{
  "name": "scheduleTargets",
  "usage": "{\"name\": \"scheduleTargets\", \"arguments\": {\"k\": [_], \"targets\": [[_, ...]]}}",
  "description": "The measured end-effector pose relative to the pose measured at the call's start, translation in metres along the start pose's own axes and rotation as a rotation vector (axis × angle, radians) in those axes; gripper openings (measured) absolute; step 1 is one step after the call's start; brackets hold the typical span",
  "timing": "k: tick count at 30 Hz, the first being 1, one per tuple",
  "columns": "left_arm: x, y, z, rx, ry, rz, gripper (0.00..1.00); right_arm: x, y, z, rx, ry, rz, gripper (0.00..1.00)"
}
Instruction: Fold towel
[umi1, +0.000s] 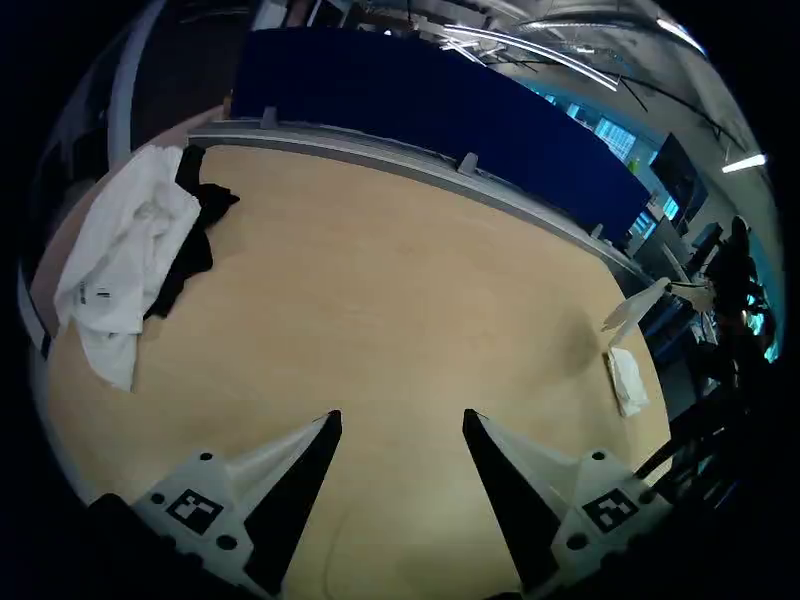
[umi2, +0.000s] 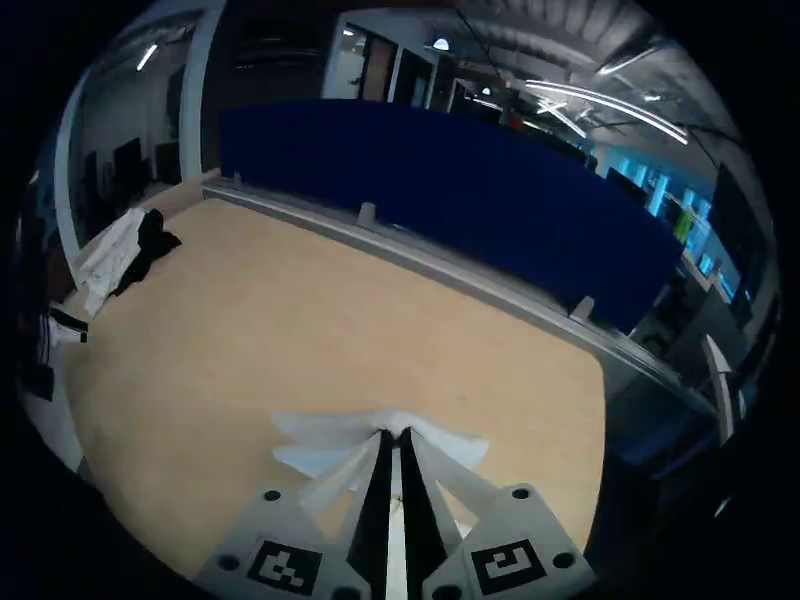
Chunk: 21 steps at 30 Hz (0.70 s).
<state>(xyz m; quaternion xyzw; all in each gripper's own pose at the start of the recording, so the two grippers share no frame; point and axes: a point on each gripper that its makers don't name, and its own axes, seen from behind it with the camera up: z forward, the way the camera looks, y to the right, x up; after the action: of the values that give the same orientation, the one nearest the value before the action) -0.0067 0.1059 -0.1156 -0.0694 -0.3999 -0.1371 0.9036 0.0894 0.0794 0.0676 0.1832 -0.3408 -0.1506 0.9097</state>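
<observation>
A small white towel (umi2: 330, 445) is pinched at its edge between the fingers of my right gripper (umi2: 393, 436), which is shut on it; the cloth fans out to both sides of the tips just above the wooden table (umi2: 300, 320). In the left gripper view the same white towel (umi1: 628, 382) sits near the table's far right end, with the right gripper (umi1: 634, 306) and the hand holding it just above. My left gripper (umi1: 401, 418) hovers open over bare tabletop (umi1: 400, 300), with nothing between its fingers.
A pile of white cloth (umi1: 125, 250) with a black garment (umi1: 195, 235) lies at the table's far left end, also seen as the pile (umi2: 120, 250). A blue divider panel (umi1: 420, 110) runs along the table's back edge. Office chairs (umi1: 735, 300) stand beyond the right end.
</observation>
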Motion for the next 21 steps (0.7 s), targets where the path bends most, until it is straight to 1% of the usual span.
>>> {"name": "scheduleTargets", "arguments": {"k": [5, 11, 17, 21], "targets": [[-0.003, 0.012, 0.002, -0.005, -0.010, 0.009, 0.90, -0.018, 0.012, -0.002, -0.006, -0.021, 0.020, 0.05], [-0.006, 0.025, 0.005, -0.016, -0.020, 0.028, 0.90, -0.050, 0.018, -0.015, -0.018, -0.052, 0.047, 0.05], [-0.007, 0.034, 0.008, -0.027, -0.027, 0.036, 0.90, -0.100, 0.030, -0.034, -0.049, -0.109, 0.097, 0.05], [-0.010, 0.036, 0.010, -0.027, -0.030, 0.041, 0.90, -0.139, 0.034, -0.042, -0.074, -0.152, 0.147, 0.05]]}}
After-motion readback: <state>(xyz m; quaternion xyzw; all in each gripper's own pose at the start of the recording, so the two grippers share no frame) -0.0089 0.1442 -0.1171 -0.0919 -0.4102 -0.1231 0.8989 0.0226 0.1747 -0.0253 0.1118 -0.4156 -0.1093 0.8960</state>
